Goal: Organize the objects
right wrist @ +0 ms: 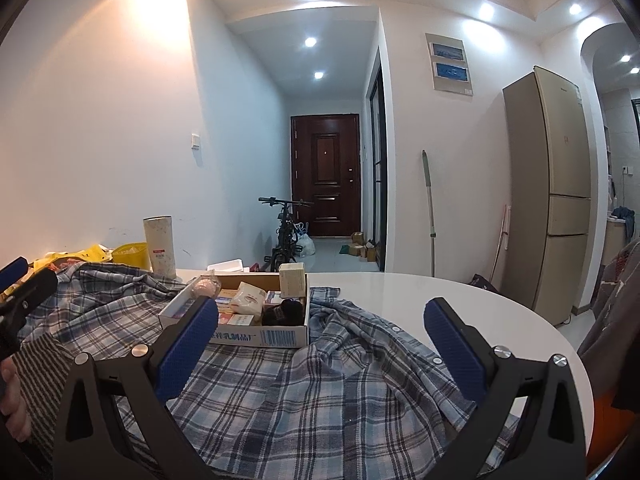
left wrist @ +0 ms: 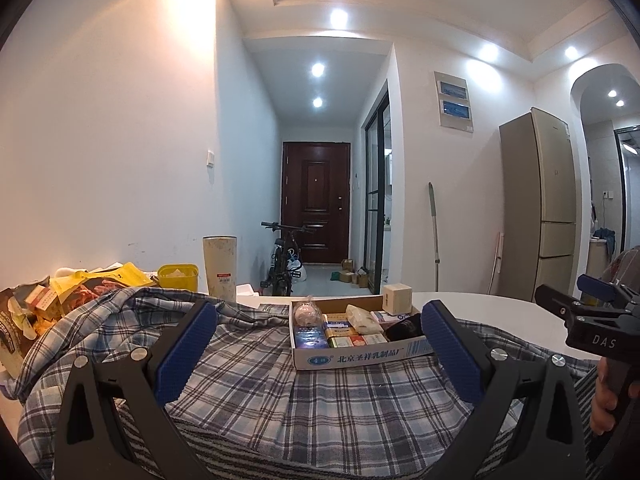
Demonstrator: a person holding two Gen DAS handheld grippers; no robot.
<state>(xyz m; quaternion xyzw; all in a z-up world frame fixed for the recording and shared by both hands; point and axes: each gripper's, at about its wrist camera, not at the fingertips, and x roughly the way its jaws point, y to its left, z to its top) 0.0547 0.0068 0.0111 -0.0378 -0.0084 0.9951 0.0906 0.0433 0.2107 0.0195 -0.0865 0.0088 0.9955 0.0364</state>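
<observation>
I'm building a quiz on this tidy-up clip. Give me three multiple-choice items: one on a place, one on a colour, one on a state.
1. What does the cardboard box rest on?
A. plaid shirt
B. floor
C. fridge

2. What colour are the gripper pads?
A. red
B. blue
C. green

3. How stands the left gripper?
A. shut on the box
B. shut on the shirt
C. open

Key: 1 A, plaid shirt spreads under the box; 2 B, the pads show blue; 3 C, its fingers stand wide apart, holding nothing.
</observation>
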